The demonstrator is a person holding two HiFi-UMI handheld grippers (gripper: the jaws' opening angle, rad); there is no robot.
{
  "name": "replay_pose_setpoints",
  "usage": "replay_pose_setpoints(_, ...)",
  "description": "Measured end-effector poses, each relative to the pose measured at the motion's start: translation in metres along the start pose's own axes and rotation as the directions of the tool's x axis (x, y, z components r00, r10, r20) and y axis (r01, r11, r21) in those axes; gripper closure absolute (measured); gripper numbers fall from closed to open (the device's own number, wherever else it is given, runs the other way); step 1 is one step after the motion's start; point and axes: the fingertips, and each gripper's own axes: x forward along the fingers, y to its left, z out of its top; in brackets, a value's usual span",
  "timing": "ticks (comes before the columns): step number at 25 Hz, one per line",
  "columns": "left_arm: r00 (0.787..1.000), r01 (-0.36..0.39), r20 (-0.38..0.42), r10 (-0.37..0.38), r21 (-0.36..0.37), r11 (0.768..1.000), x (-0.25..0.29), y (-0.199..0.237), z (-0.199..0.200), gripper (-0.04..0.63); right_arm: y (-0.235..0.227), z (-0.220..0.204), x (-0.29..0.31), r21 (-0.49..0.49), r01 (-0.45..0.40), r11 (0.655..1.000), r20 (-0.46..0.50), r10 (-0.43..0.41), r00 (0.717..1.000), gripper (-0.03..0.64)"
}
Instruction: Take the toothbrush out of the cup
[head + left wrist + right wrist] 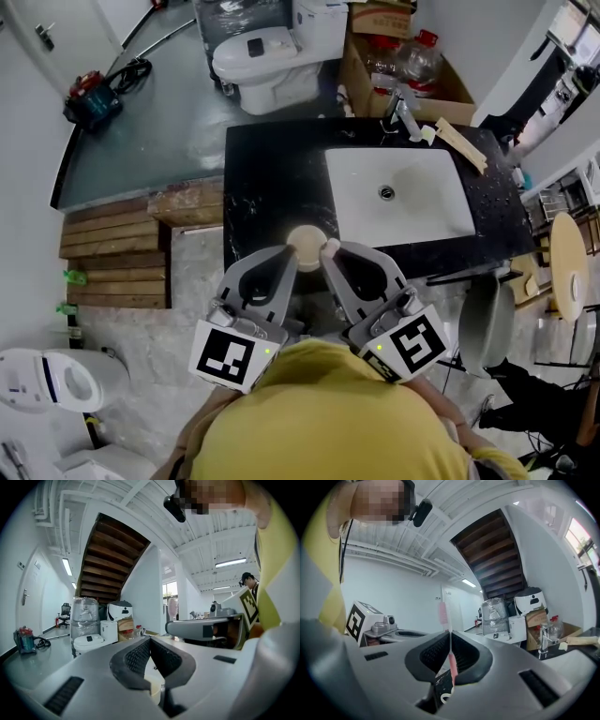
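A cream cup (305, 242) stands near the front edge of the black counter (272, 178), left of the sink. My right gripper (328, 247) is at the cup's right side and shut on a pink toothbrush (442, 613). The brush stands upright between the pads, its head above the jaws and its handle running down below them. My left gripper (287, 251) is against the cup's left side with its jaws shut tip to tip. In the left gripper view the cup (152, 686) shows just below the closed jaws of the left gripper (150, 640). The toothbrush is hidden in the head view.
A white sink (403, 197) with a chrome faucet (401, 111) fills the counter's right half. A pale wooden strip (459, 142) lies at the back right. Behind the counter are a toilet (272, 56) and a cardboard box of bottles (412, 56). Wooden planks (117, 253) lie to the left.
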Motion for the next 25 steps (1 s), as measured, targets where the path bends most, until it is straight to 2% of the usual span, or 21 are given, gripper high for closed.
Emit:
replay_pose_setpoints(6,1.0,0.003,0.001,-0.003,0.013,1.0,-0.001,-0.001,0.002,0.585,0.006,0.007,0.0,-0.026,-0.011,1.0,0.021,0.012,1.0,0.588)
replay_pose_setpoints(10,1.0,0.012,-0.003,-0.012,0.018,1.0,-0.002,-0.002,0.002,0.584,0.006,0.001,-0.001,-0.024,-0.009,1.0,-0.01,0.009,1.0,0.588)
replay_pose_setpoints(14,1.0,0.017,-0.01,-0.017,0.015,1.0,0.0,-0.002,0.0,0.584,0.005,0.005,0.002,-0.022,-0.01,1.0,0.012,0.01,1.0,0.588)
replay_pose_setpoints(25,0.999,0.018,-0.036,-0.018,0.004,1.0,0.009,0.006,-0.007,0.584,-0.004,-0.003,0.012,0.002,-0.023,1.0,-0.014,0.023,1.0,0.588)
